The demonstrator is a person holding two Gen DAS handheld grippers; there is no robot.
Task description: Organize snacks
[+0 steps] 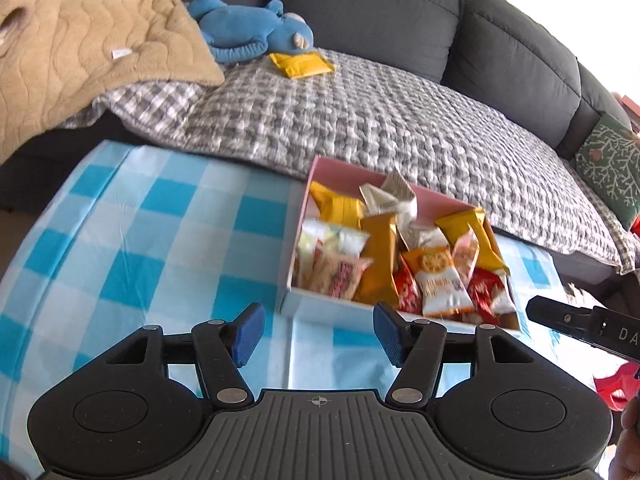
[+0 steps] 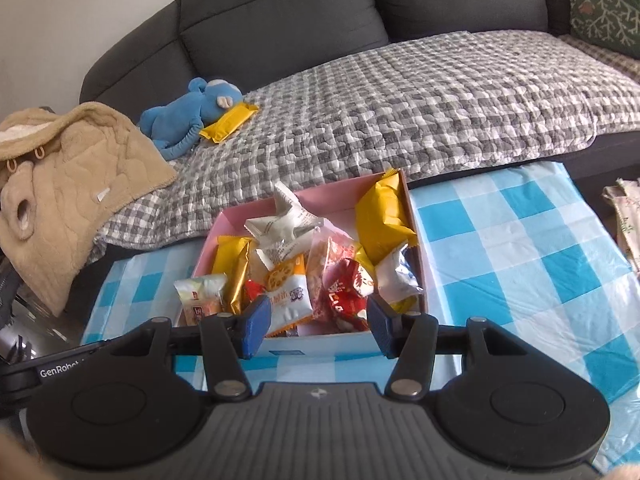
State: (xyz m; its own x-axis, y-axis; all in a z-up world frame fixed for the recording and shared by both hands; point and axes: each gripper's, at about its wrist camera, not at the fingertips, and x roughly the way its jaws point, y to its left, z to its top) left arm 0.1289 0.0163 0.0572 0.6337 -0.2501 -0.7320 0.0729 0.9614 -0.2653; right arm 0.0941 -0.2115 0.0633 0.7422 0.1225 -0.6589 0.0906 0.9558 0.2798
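A shallow box with a pink inside stands on the blue checked table and holds several snack packets: yellow, white, orange and red ones. One yellow packet lies apart on the sofa's checked quilt, next to a blue plush toy. My left gripper is open and empty, just in front of the box's near wall. My right gripper is open and empty at the box's near edge, over the packets. The right gripper's body shows at the right edge of the left wrist view.
A blue plush toy and a tan fleece garment lie on the grey sofa. A green patterned cushion sits at the sofa's right end. The table's checked cloth spreads around the box.
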